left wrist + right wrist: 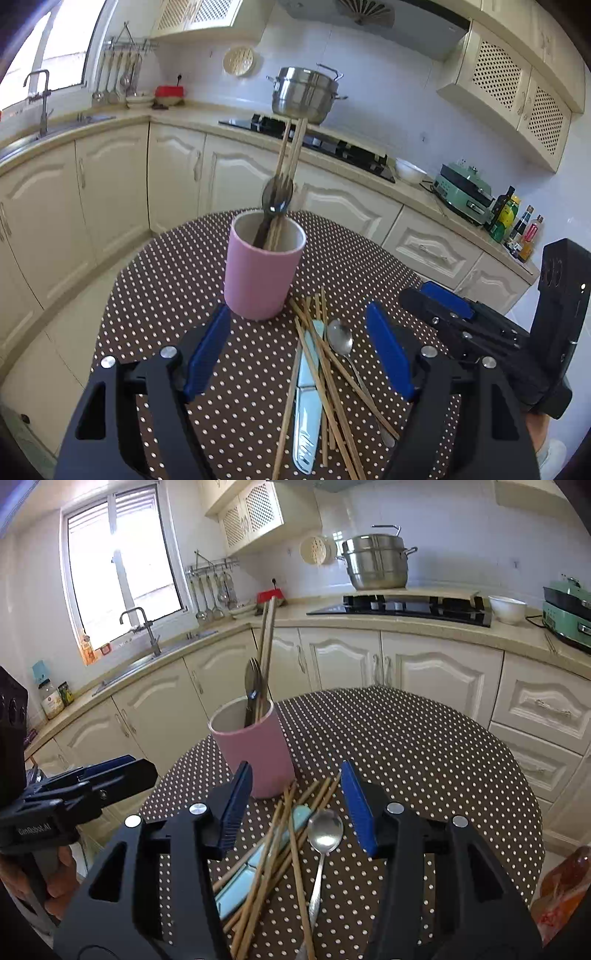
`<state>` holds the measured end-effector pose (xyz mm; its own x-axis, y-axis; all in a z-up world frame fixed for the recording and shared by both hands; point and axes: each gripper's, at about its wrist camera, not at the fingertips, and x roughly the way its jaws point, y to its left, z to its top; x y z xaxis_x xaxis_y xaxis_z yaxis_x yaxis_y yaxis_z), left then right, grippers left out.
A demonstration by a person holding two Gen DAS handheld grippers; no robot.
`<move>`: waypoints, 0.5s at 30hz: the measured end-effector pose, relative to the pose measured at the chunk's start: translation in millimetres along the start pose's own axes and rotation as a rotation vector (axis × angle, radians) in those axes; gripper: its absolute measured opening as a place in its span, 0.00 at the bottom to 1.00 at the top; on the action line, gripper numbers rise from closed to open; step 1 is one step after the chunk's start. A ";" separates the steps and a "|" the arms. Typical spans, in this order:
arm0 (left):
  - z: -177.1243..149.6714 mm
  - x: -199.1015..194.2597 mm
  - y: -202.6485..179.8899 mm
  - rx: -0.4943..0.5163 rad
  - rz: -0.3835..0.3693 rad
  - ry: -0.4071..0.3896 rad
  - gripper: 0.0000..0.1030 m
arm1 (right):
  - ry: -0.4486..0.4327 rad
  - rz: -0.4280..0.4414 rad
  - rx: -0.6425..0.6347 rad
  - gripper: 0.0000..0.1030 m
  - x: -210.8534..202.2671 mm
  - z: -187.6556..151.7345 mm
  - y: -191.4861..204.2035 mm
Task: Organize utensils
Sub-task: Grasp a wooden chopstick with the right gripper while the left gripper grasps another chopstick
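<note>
A pink cup (264,267) stands upright on a round table (424,746) under a brown cloth with white dots, and it serves here as the landmark. Inside the cup stand 2 wooden chopsticks (291,147), leaning away from the cameras, together with a dark fork and spoon (277,197) whose heads rise above the rim. Just in front of the cup, on the near side, lies a loose pile of chopsticks (273,853) crossing one another over a pale blue-handled knife (308,398), with a metal spoon (324,836) beside them, bowl towards the cup. The left gripper (295,350) hangs over this pile, its blue pads spread wide with nothing pressed between them; its left pad sits close by the cup's base. The right gripper (295,805) also stands parted above the pile, empty, its left pad just in front of the cup's wall. Behind the cup, along the counter, a steel steamer pot (376,561) rests by a black hob (402,607)
</note>
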<state>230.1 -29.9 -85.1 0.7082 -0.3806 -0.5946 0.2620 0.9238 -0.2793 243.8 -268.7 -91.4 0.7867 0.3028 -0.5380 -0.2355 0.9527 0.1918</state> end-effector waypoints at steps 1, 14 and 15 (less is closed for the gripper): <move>-2.9 4.3 1.1 -0.009 -0.003 0.028 0.72 | 0.031 -0.001 -0.006 0.49 3.7 -4.8 -0.9; -32.3 53.4 9.0 -0.066 -0.019 0.272 0.71 | 0.333 -0.019 -0.125 0.39 63.6 -49.2 4.6; -33.2 56.2 9.4 -0.070 -0.029 0.282 0.69 | 0.343 -0.017 -0.132 0.35 67.4 -50.7 5.0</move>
<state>250.6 -44.0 -146.1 0.4884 -0.4126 -0.7689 0.2265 0.9109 -0.3449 266.8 -242.3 -168.3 0.5593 0.2558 -0.7885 -0.3127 0.9460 0.0850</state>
